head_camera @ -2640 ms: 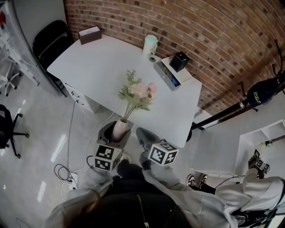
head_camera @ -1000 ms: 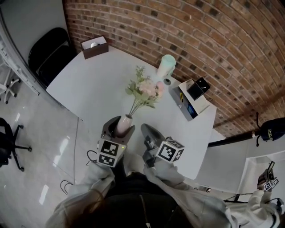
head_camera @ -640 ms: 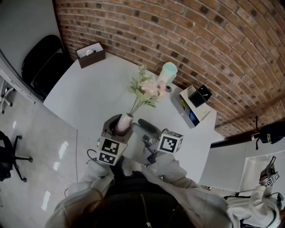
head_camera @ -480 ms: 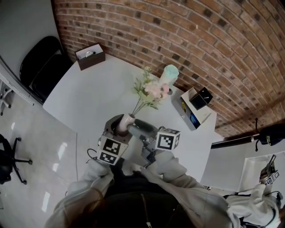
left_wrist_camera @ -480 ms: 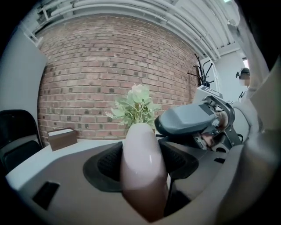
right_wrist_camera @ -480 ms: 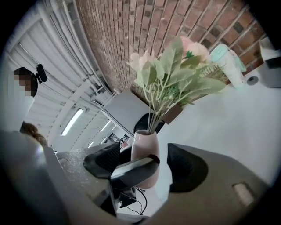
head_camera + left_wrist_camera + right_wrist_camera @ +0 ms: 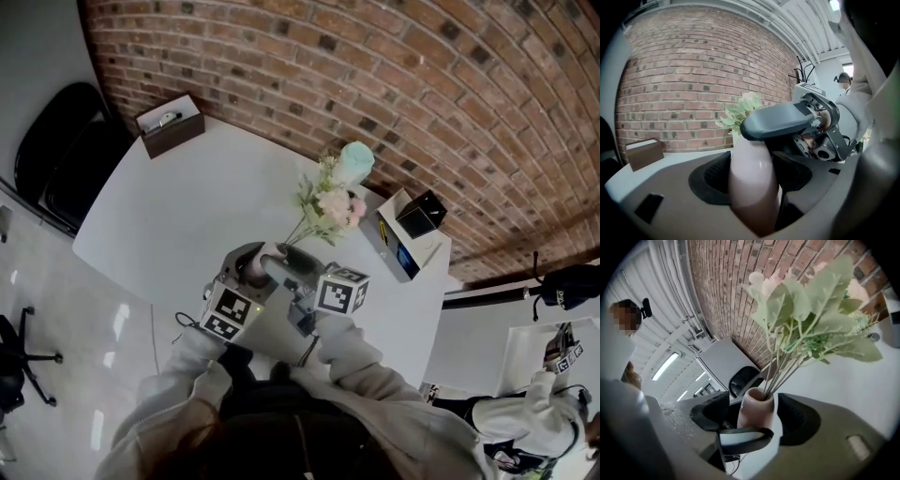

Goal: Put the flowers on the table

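Observation:
A pale pink vase [image 7: 254, 264] with pink flowers and green leaves [image 7: 333, 202] hangs over the near edge of the white table [image 7: 169, 216]. My left gripper [image 7: 246, 269] is shut on the vase's body [image 7: 752, 183], one pad on each side. My right gripper [image 7: 279, 267] reaches in from the right. Its jaws are closing, with the vase's neck [image 7: 757, 409] between them and a small gap at each pad. One right finger [image 7: 780, 119] crosses in front of the flowers [image 7: 740, 108] in the left gripper view. The stems [image 7: 787, 366] rise from the vase mouth.
On the table stand a brown tissue box [image 7: 169, 125] at the far left, a mint cup [image 7: 353, 161] by the brick wall, and a black box on a white case [image 7: 420, 214] at the right. A black chair [image 7: 56, 141] stands at the left end. Another person [image 7: 534, 412] is at the lower right.
My right gripper has swung left from beside the vase and now has open jaws around its neck. The vase and both grippers have moved forward over the table edge.

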{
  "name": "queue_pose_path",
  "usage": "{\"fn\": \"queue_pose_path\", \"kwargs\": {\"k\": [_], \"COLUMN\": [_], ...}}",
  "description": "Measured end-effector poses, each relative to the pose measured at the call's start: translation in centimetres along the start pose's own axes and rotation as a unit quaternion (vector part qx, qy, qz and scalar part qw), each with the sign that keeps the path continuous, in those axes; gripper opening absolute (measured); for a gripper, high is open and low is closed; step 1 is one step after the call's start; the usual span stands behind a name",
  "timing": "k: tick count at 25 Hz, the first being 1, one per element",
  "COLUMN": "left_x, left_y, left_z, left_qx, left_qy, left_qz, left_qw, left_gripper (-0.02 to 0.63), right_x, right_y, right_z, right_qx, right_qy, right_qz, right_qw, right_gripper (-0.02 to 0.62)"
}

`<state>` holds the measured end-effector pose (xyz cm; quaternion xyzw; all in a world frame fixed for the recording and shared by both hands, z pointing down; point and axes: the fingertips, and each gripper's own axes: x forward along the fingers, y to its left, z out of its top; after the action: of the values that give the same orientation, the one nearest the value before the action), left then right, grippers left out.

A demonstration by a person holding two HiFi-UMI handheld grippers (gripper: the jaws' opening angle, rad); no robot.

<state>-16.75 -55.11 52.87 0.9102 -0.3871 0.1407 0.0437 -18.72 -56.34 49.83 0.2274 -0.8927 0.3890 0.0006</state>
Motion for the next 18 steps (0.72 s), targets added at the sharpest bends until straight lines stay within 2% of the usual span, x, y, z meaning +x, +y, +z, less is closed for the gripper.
{"fn": "queue_pose_path", "kwargs": {"k": [3,9,12,18], "left_x": [1.6,4.8,6.0,8.0], "left_y": [1.3,4.1,5.5,8.1], "left_z": [-0.6,-3.4,-4.1,-5.5], "left_qx": [0.003,-0.002,-0.001,0.025], "left_qy": [-0.002,0.008,0.011,0.014], "left_qz": [-0.013,-0.018,-0.019,-0.016], "left_qw": [0.9999,0.9998,0.9998,0.9995], "left_gripper": [0.276,0.276,0.276,0.276], "right_x": [0.8,3.1,4.4,7.1], "right_y": [-2.0,-4.9,-5.8,-6.5], "right_z": [0.8,1.9,2.0,1.6], "right_qx": [-0.039,-0.132,-0.197,-0.33], "right_qy": [-0.009,-0.001,0.011,0.042], "right_qz": [-0.046,-0.116,-0.149,-0.181], "right_qw": [0.998,0.984,0.969,0.925], "right_gripper": [0.216,0.21,0.209,0.195]}}
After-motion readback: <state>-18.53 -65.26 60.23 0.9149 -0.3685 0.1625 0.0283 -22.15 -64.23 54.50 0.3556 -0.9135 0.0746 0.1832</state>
